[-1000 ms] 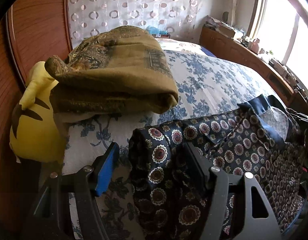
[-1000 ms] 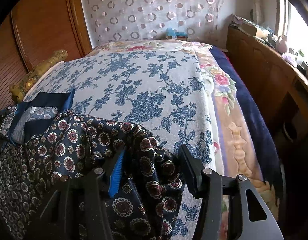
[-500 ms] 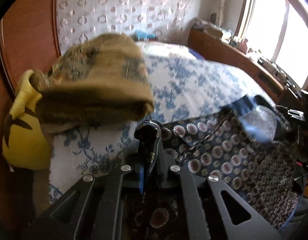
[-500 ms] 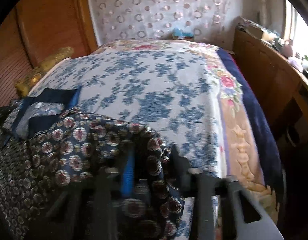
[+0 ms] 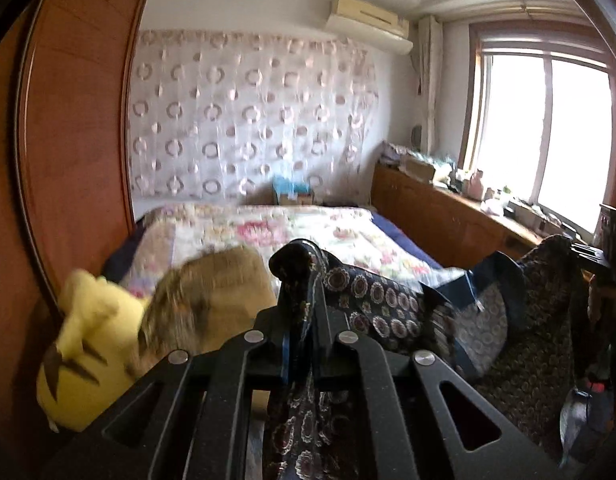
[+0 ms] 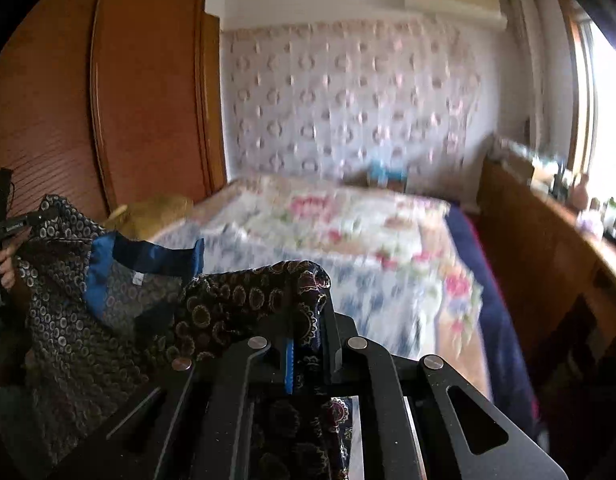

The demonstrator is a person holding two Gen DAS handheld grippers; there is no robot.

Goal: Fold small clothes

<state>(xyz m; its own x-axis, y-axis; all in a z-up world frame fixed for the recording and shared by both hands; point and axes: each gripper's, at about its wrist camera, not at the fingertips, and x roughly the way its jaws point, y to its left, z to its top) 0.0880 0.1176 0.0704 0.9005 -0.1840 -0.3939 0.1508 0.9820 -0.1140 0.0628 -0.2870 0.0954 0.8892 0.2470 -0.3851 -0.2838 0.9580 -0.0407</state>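
Straight ahead, a wide bed (image 5: 327, 232) under a pale quilt printed with pink and blue flowers, running away toward the far wall. Left of the bed, a tall reddish-brown wooden wardrobe (image 5: 76, 140). Beyond the bed's far end, a sheer white curtain with a ring pattern (image 5: 248, 120) covering the wall. Right of the bed, a bright window (image 5: 547, 132) over a long brown wooden sideboard (image 5: 427, 208) crowded with small items too blurred to name.

Now the action: at the near end of the bed, a dark navy shirt with a round medallion print and a plain blue collar (image 5: 371, 292), strung between both tools, collar sagging open in the middle, the rest hanging down. On the bed's near left corner, a folded olive-brown patterned blanket (image 5: 220, 292), and just beside it on the wardrobe side, a yellow plush toy with dark stripes (image 5: 92, 340). Both badly blurred.

Left gripper (image 5: 302, 320): clamped tight on one edge of the shirt, a fold bunching up over the tips. Right gripper (image 6: 308, 320): jaws closing, pinching the other edge, with cloth humped over the top and more trailing below. In the right wrist view, a hand (image 6: 6, 268) at the far left, wrapped round the left tool's handle, partly hidden by the shirt.
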